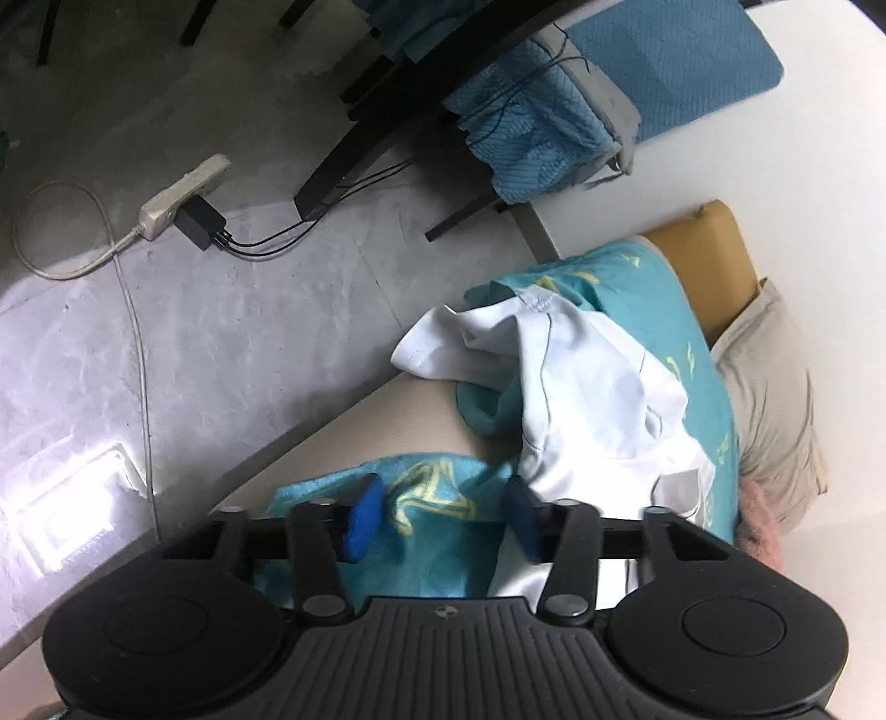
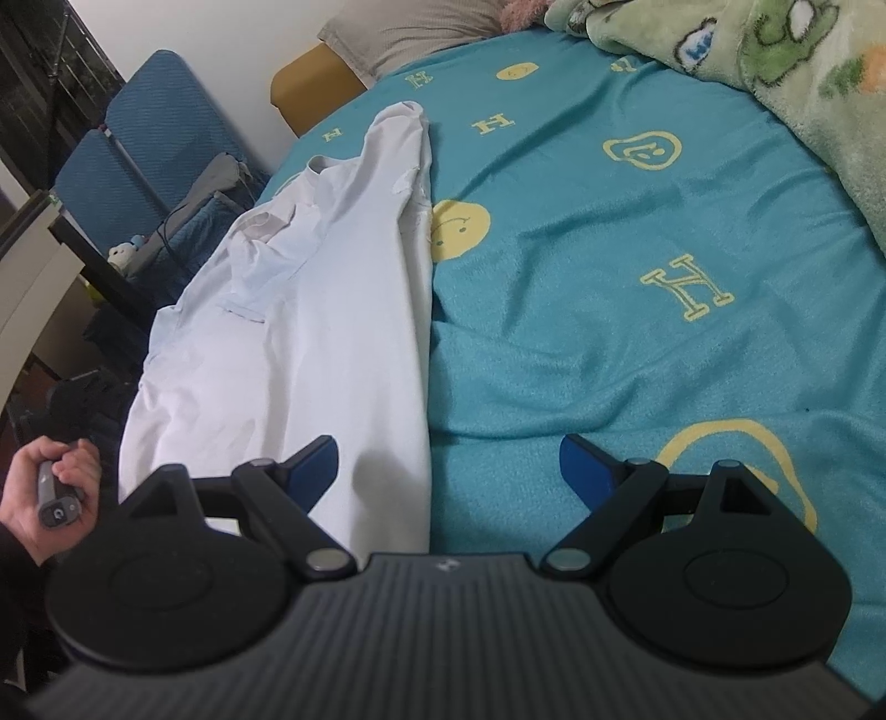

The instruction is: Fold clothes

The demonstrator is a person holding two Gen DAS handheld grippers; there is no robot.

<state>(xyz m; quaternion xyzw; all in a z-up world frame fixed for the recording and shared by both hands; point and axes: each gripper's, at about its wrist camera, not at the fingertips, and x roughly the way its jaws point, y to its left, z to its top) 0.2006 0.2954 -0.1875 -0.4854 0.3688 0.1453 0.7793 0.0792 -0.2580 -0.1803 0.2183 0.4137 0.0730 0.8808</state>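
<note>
A white shirt [image 2: 310,310] lies along the left edge of the bed on a teal blanket [image 2: 609,266] printed with yellow faces and letters. In the left wrist view the shirt [image 1: 587,399] is bunched at the bed's edge, one sleeve hanging over it. My left gripper [image 1: 443,512] is open, its blue pads over the blanket's edge, the right pad by the shirt's hem. My right gripper [image 2: 448,471] is wide open just above the shirt's near end, the left finger over the cloth and the right finger over the blanket. Neither holds anything.
A green plush blanket [image 2: 775,66] is heaped at the bed's far right. Pillows [image 2: 410,27] lie at the head. A blue chair [image 2: 138,149] stands left of the bed. On the grey floor lies a power strip [image 1: 183,196] with cables.
</note>
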